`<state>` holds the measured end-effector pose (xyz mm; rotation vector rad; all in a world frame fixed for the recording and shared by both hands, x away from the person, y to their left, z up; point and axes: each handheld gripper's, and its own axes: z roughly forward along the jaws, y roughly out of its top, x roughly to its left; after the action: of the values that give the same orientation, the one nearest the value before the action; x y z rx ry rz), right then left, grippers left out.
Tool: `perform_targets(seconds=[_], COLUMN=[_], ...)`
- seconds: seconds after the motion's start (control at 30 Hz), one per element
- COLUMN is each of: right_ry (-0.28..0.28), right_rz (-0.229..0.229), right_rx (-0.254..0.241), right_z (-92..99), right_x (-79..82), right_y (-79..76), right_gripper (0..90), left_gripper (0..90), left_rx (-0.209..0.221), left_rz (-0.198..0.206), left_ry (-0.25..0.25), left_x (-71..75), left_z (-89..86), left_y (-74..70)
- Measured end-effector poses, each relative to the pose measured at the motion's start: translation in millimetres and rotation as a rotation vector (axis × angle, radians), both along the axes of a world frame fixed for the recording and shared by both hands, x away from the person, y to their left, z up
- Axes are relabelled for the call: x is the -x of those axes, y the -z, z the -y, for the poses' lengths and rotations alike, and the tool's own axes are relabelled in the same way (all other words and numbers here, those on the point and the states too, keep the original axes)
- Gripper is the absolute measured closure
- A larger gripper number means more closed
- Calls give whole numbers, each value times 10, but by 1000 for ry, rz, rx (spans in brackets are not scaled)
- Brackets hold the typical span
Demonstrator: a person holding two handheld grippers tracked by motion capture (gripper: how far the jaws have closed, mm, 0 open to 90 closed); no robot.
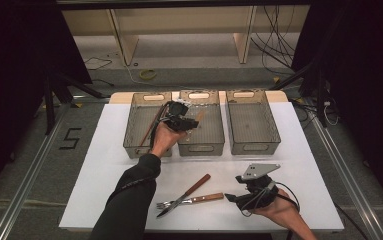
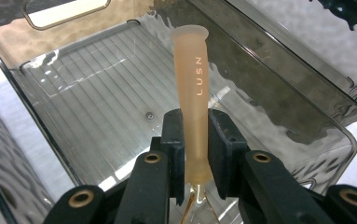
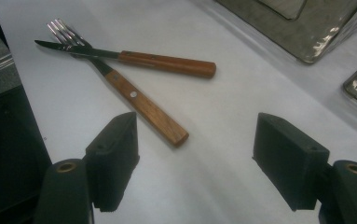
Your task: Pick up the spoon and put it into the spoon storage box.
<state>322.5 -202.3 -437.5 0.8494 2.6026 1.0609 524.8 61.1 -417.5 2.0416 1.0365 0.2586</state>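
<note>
Cutlery sorting is midway: we hold a translucent orange handle (image 2: 192, 98) clamped in our left gripper (image 2: 195, 154) over the middle bin (image 1: 214, 131), while fork (image 3: 115, 79) and knife (image 3: 134, 57) wait before our wide-open right gripper (image 3: 195, 163).

Three clear grey bins stand in a row on the white surface (image 1: 104, 165): the left bin (image 1: 138, 145), the middle bin (image 1: 206, 134) and the right bin (image 1: 251, 122). Two wooden-handled utensils lie crossed: one fork (image 3: 134, 95) and one knife (image 3: 157, 61). One pale orange handled utensil (image 2: 192, 93) is held over a bin. One long brown stick (image 1: 148, 131) leans in the left bin. Two grippers are present, the left gripper (image 2: 195, 154) and the right gripper (image 3: 195, 158).
</note>
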Motion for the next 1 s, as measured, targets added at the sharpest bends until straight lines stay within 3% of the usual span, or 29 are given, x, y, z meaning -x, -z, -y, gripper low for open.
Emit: perform_targets(seconds=[0.13,0.2,0.37,0.57,0.8,1.0], right_ry=[0,0,1,2,4,-2], right_rz=[0,0,0,3,11,13], right_rx=[0,0,0,-1,0,-8], right_z=[0,2,0,-2,-26,-96], right_x=[2,2,3,3,-13,-68], right_y=[-1,-3,-2,-8,-17,-28], right_gripper=[314,314,314,314,315,320], left_gripper=[739,592,466,374,292,253], left_rx=[8,15,39,85,134,185], left_rz=[-15,-41,-43,-39,-11,41], left_ry=[-15,-17,-30,-22,-16,-17], left_x=[-12,-18,-9,63,261,567], left_z=[-3,2,-35,-133,-375,-668], left_y=[27,24,-44,-158,-284,-309])
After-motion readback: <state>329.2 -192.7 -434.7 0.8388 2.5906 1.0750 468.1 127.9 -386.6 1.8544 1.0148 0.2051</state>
